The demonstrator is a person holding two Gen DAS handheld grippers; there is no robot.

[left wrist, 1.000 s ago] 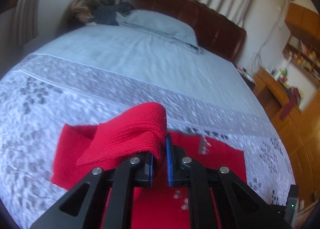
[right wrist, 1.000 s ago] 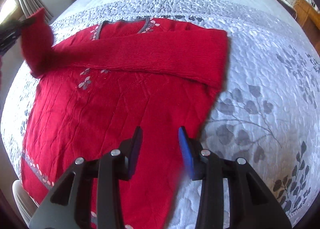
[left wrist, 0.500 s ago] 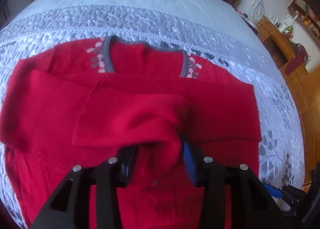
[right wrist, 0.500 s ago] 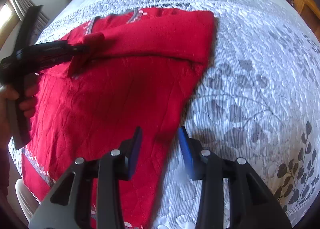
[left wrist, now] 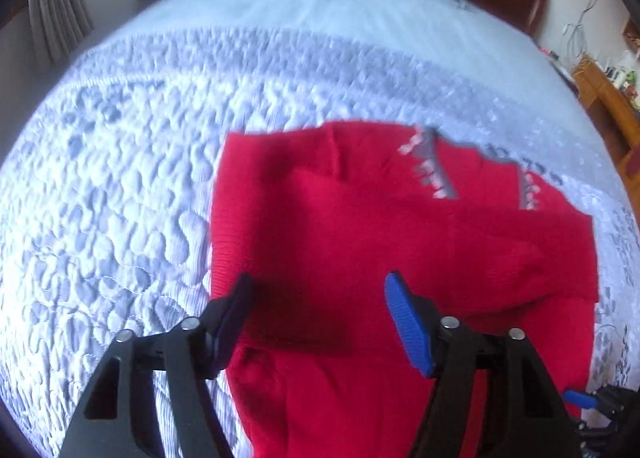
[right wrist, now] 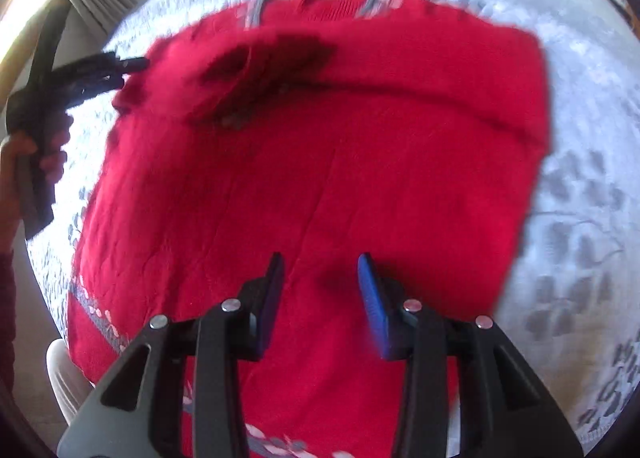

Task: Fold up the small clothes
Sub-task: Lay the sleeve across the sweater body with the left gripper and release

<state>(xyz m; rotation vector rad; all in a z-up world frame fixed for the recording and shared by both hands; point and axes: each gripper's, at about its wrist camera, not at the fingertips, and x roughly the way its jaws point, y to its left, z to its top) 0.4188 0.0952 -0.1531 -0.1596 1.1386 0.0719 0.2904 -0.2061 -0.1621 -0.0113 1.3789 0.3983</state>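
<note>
While the left wrist view is blurred, it shows the left gripper [left wrist: 316,298] with its jaws spread wide and nothing pinched between them; they have just been opening, and the red cloth lies below them, not pressed by either pad. The red sweater [left wrist: 360,242] lies flat on the quilted bed [left wrist: 120,185], its grey-trimmed neckline [left wrist: 436,165] at the far side and a sleeve [left wrist: 520,258] folded across the chest, running left to right in the picture. The left jaws stand over the sweater's left edge, just below that folded band.

In the right wrist view, the right gripper [right wrist: 320,282] hangs over the lower body of the sweater [right wrist: 320,177], jaws partly spread and empty. The garment's long axis runs away from these jaws toward the neckline at the top, and the hem trim [right wrist: 100,322] lies near the bottom left. The left gripper [right wrist: 120,69], held in a hand [right wrist: 24,161], sits at the sweater's upper left edge. By this layout the right hand is nearer the hem, which the next fold probably needs lifted toward the neckline.
</note>
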